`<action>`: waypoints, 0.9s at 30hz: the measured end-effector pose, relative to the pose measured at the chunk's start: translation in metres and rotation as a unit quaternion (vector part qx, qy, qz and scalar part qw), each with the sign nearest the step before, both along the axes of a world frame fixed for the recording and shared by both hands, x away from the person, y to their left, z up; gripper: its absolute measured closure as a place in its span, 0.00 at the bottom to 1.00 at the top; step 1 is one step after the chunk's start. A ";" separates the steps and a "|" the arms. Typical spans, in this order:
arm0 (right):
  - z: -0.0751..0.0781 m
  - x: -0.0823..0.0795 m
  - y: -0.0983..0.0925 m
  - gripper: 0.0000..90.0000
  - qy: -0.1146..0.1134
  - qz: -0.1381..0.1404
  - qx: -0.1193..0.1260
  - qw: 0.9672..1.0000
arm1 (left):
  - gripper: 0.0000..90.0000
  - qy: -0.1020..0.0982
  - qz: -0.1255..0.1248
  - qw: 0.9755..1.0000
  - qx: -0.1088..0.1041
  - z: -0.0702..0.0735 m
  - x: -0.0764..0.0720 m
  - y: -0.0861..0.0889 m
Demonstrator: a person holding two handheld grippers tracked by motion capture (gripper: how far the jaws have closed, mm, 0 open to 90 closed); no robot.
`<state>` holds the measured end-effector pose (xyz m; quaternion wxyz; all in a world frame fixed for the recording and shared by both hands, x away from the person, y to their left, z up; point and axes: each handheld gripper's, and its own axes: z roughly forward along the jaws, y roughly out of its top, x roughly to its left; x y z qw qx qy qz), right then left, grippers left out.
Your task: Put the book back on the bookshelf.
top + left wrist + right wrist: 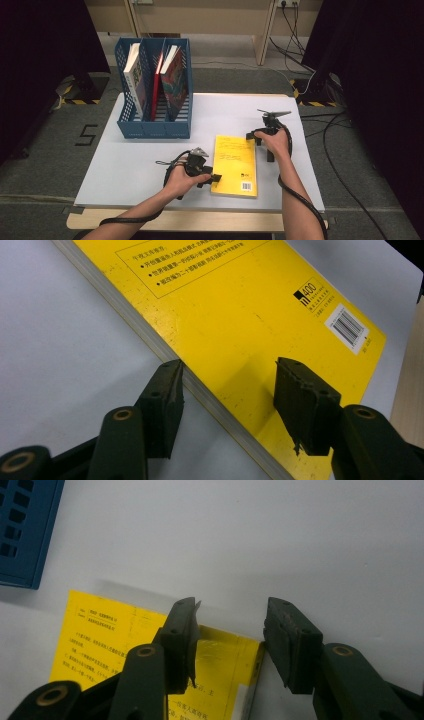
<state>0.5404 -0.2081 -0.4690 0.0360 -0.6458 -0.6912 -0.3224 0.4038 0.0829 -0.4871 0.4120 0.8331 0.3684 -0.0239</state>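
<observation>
The yellow book [235,165] lies flat on the worktop [150,160], at 5 o'clock from the blue file rack [154,90]. The left gripper [227,390] is spread across the book's page edge; the right gripper [230,630] is spread over its far corner. Judged best: slip one jaw beneath the edge before squeezing, lifting evenly.

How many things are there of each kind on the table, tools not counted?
Books standing in the organizer: 3 (white-spined book, red book, patterned book)
Books lying flat: 1 (yellow book)
Blue file organizers: 1
Total: 5

Yellow book [235,165] — between both tools
</observation>
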 end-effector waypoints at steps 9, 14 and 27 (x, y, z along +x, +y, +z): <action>0.002 0.001 0.002 0.63 0.020 -0.014 -0.001 1.000 | 0.50 -0.002 -0.003 1.000 -0.002 0.000 0.000 0.000; 0.001 0.000 0.001 0.63 0.029 -0.010 0.016 0.999 | 0.49 -0.004 -0.003 1.000 0.002 0.000 0.000 0.000; 0.000 -0.002 0.000 0.69 0.025 -0.016 0.011 0.999 | 0.49 -0.003 -0.005 1.000 0.005 0.001 0.000 0.000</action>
